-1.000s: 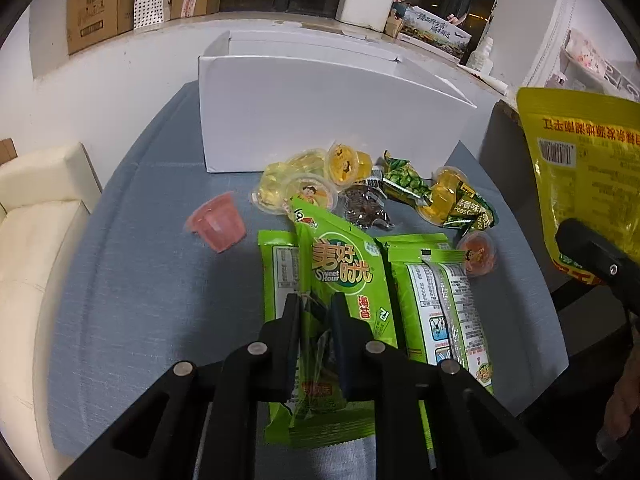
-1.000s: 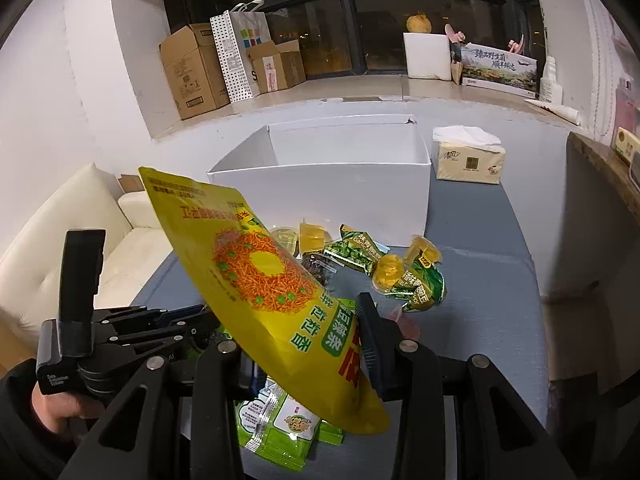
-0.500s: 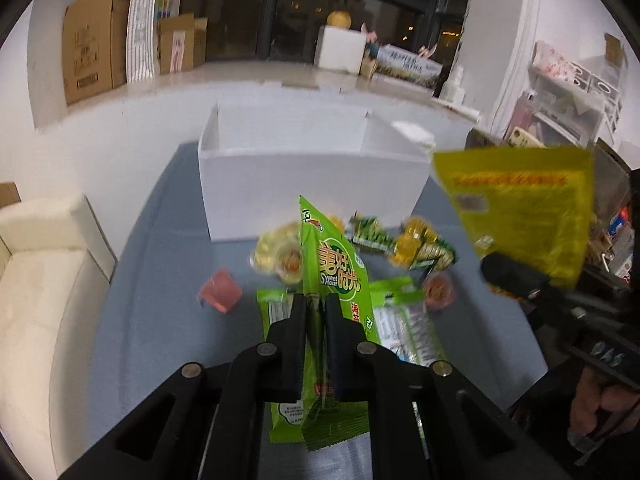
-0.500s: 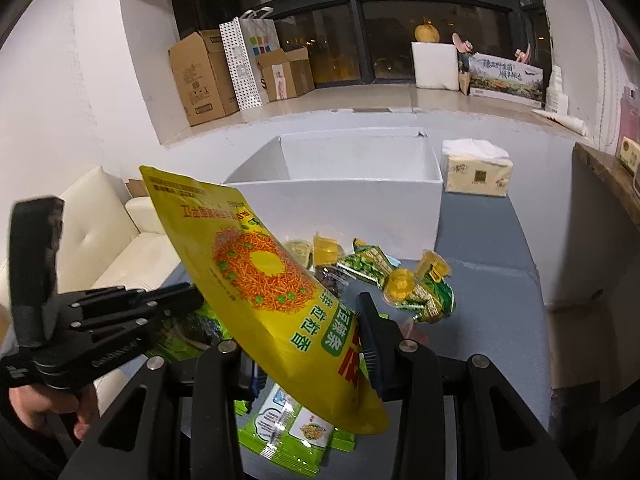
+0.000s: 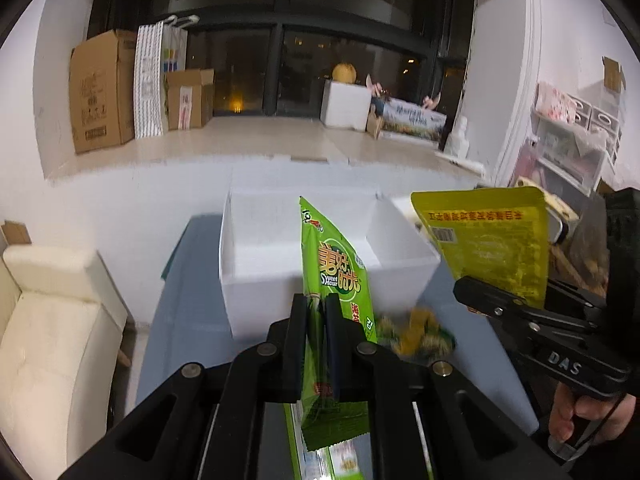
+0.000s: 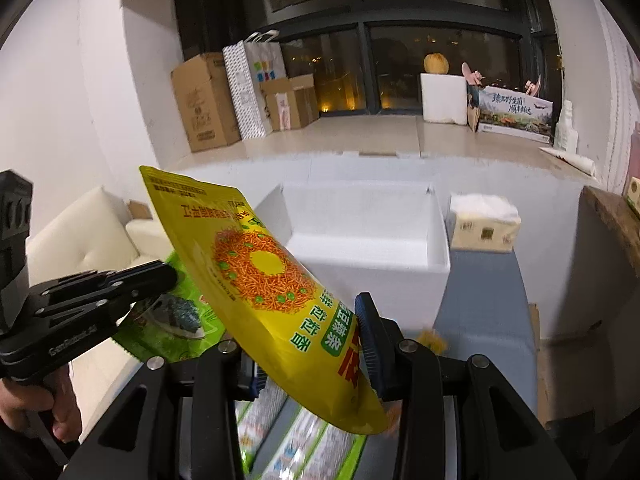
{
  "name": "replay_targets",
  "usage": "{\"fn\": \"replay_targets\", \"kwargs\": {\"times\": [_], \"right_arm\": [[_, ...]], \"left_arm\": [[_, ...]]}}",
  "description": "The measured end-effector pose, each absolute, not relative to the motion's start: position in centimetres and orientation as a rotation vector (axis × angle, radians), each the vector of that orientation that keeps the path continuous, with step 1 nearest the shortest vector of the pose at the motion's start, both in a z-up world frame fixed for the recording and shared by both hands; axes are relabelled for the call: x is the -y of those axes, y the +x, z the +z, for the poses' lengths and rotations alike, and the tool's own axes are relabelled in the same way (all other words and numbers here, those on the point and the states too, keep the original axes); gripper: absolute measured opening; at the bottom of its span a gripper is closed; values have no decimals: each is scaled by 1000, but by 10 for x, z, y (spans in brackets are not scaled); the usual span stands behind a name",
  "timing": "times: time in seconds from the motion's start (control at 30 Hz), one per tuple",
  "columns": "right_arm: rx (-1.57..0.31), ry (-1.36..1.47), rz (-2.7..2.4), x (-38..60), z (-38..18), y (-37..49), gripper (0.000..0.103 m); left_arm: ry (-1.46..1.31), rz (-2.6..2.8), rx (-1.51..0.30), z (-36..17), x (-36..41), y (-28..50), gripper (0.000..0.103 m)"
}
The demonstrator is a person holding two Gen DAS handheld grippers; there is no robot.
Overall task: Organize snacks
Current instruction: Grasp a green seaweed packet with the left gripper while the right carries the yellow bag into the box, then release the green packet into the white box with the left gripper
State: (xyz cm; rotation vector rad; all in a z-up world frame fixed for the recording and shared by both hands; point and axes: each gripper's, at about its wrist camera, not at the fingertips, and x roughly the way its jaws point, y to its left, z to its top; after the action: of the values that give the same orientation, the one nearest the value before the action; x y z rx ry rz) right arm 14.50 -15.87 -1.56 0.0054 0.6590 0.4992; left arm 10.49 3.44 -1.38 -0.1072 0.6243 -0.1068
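My left gripper (image 5: 316,312) is shut on a green snack bag (image 5: 336,276) and holds it upright in the air, in front of the open white box (image 5: 256,280). My right gripper (image 6: 308,344) is shut on a yellow snack bag (image 6: 256,264), held up and tilted, also short of the white box (image 6: 400,276). Each gripper shows in the other's view: the right one (image 5: 500,304) with the yellow bag (image 5: 492,244), the left one (image 6: 132,284) with the green bag (image 6: 176,324). The box looks empty inside.
More green bags (image 6: 304,448) and small jelly cups (image 5: 416,336) lie on the grey table (image 5: 188,312) below. A tissue pack (image 6: 484,224) sits right of the box. A cream sofa (image 5: 52,340) stands at the left. Cardboard boxes (image 5: 100,92) line the window ledge.
Both grippers have risen and moved toward the white box with their bags. The green bag has left the table. The box's inside has come into view.
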Motion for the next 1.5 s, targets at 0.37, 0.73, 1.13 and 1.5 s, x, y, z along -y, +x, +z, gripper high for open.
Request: {"fn": "replay_targets", "kwargs": {"times": [0.37,0.73,1.13,1.5], "right_arm": [[-651,45,413,150,-2,270,42],[-748,44,325,139,-38,341,43],[-748,-50,281,127,-51,339,89],[-730,-21,284,139,-39,312,96]], "left_arm": [[-49,-92,-571,24,-46,206,10],[-37,-69,-652,-12,-60,283,11],[-60,-33,-721,-53,-70,303,99],[-58,-9,-726,-39,-70,280,103]]}}
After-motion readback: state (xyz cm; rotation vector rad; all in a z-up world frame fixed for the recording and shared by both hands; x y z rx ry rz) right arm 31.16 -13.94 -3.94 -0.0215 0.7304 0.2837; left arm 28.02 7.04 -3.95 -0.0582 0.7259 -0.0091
